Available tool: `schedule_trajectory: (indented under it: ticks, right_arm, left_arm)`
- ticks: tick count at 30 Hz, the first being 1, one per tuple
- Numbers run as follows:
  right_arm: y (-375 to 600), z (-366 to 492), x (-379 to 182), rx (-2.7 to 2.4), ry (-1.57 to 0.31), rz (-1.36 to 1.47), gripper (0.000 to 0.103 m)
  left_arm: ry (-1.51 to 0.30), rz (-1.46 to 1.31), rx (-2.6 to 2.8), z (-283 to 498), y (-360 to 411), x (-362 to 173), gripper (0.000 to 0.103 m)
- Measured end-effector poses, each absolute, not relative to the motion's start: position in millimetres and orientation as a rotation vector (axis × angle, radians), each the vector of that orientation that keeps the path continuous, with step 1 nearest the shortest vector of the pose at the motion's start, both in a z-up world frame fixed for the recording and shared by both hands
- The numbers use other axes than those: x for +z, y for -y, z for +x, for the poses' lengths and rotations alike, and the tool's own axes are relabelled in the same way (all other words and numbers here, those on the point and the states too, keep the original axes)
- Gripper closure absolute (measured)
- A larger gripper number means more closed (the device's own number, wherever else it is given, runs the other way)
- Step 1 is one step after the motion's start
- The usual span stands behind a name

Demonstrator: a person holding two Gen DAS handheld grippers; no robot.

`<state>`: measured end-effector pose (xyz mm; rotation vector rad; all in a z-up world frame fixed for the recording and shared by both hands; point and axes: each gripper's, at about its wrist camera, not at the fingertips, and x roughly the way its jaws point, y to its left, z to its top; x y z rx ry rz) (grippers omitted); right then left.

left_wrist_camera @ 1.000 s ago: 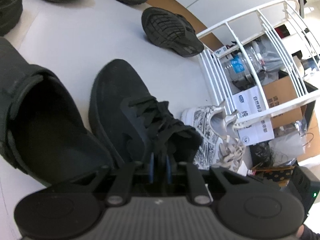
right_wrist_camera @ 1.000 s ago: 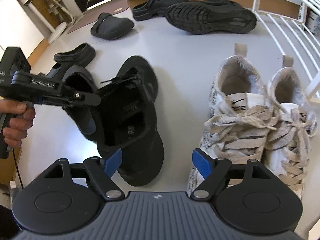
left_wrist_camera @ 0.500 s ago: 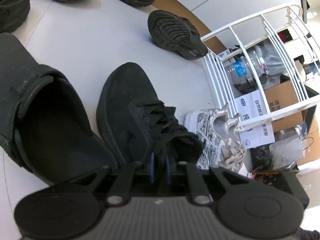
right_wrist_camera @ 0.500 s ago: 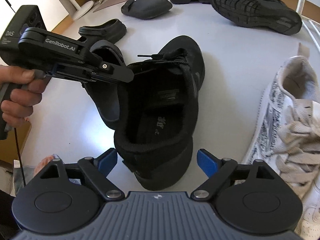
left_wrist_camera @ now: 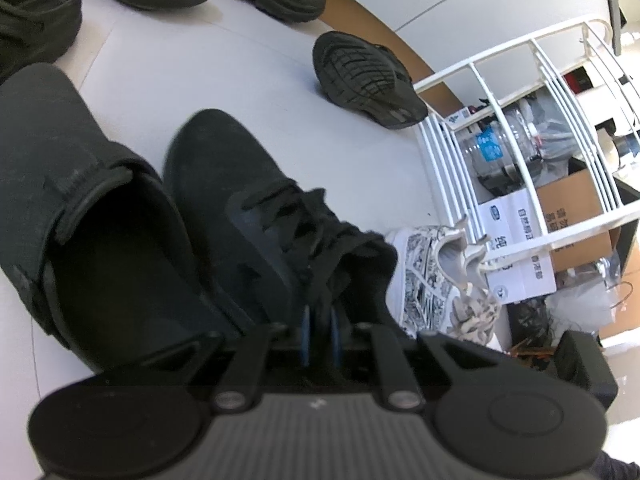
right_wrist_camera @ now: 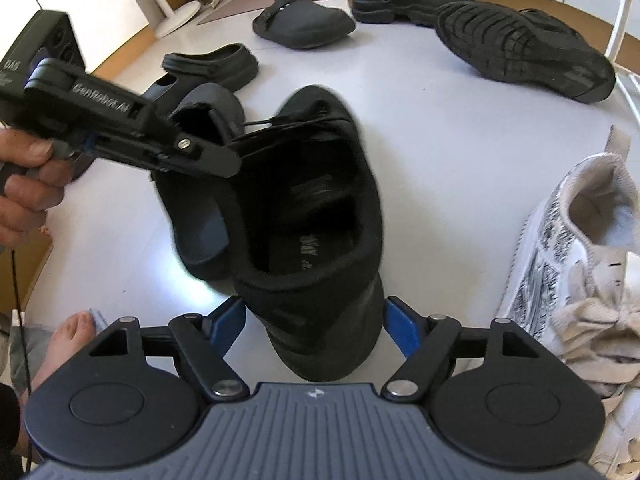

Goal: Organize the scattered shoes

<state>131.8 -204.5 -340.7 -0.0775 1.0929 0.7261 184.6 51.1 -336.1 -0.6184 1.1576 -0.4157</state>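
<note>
A: Filling the far right corner, a white wire rack point(left_wrist_camera: 532, 148) stands over a cardboard box point(left_wrist_camera: 572, 220) and a water jug point(left_wrist_camera: 504, 144). What lies on the pale floor point(right_wrist_camera: 440, 152) near it?

B: A black sneaker tipped on its side point(right_wrist_camera: 524, 52), sole showing, and the white patterned sneakers point(right_wrist_camera: 580, 248) just beside the rack. Three black clogs lie well apart at the far edge, and a fourth clog point(left_wrist_camera: 72, 208) touches the black lace-up sneaker point(right_wrist_camera: 312, 216).

A: And the grippers?

B: The left gripper point(left_wrist_camera: 320, 326) has its blue fingers point(left_wrist_camera: 305, 332) pinched nearly together on the tongue of the black lace-up sneaker. The right gripper point(right_wrist_camera: 316, 320) is spread wide, its blue fingers point(right_wrist_camera: 230, 320) either side of that shoe's heel, not clamped.

A: Different from a second ago?

B: The right gripper has come in from between the black and white shoes to straddle the heel; the left grip is unchanged. A bare foot point(right_wrist_camera: 68, 344) shows at lower left.
</note>
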Motion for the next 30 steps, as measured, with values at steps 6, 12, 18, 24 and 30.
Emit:
schedule_trajectory:
  ticks: [6, 12, 18, 24, 30]
  right_arm:
    - [214, 143, -341, 0.662, -1.083, -0.08, 0.025]
    - [229, 162, -343, 0.494, -1.076, -0.063, 0.026]
    - [238, 166, -342, 0.462, -1.111, 0.018, 0.034]
    - [247, 170, -341, 0.431, -1.145, 0.099, 0.03]
    - [237, 167, -337, 0.472, -1.163, 0.151, 0.021]
  left_arm:
    - [-1.153, -0.615, -0.432, 193, -36, -339, 0.09]
    - [-1.167, -0.637, -0.479, 206, -26, -340, 0.085]
    - [-1.109, -0.628, -0.487, 208, -25, -328, 0.06]
    - [-1.083, -0.627, -0.443, 207, -39, -322, 0.059]
    - [-1.067, -0.596, -0.403, 202, -58, -319, 0.056]
